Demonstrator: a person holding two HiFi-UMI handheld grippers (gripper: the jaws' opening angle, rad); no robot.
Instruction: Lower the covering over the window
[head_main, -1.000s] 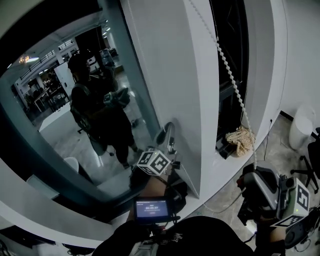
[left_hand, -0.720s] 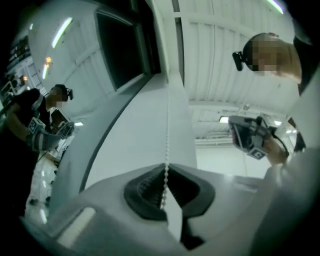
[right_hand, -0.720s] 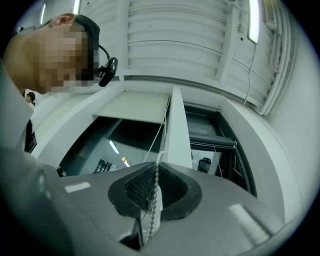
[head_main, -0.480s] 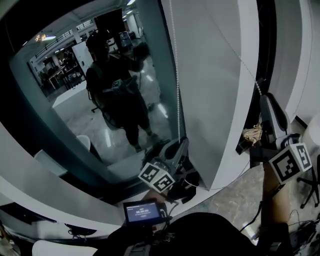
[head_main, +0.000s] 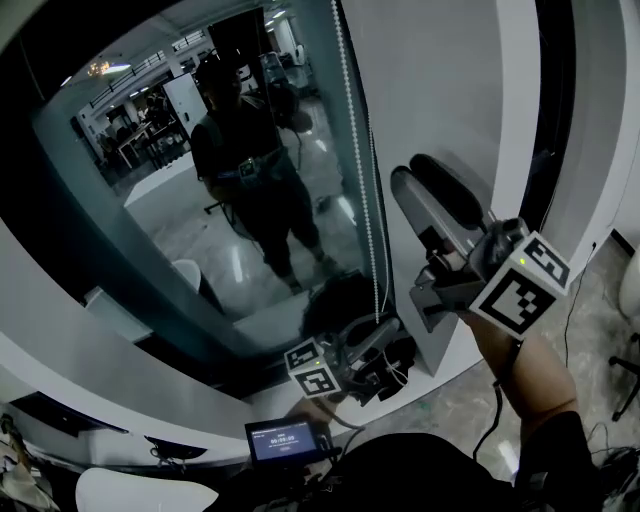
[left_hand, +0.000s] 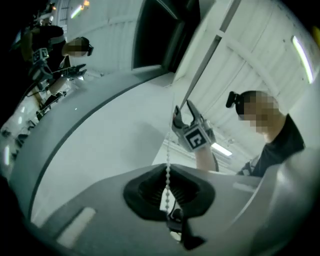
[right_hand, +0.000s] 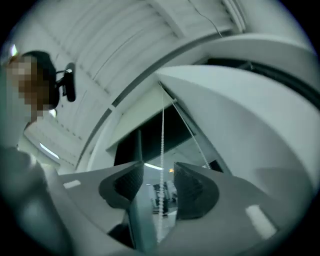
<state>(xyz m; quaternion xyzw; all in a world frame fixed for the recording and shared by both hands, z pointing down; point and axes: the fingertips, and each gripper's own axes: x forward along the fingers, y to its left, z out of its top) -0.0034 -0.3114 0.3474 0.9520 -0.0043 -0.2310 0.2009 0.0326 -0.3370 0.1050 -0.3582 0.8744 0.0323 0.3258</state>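
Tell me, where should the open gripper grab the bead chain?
The straight stretch above the left gripper, which pinches the bead chain lower down. It hangs thin and upright between the jaws of the right gripper, just opened, so squeeze from both sides.

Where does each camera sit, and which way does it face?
Head view: on the head, facing down at the window; left tongs, right tongs, right forearm show.
Left gripper view: on left tongs, facing up along jaws shut on the bead chain; shoulder shows.
Right gripper view: on right tongs, facing up; jaws just opened, chain loose between; head shows.
Shared: the chain.
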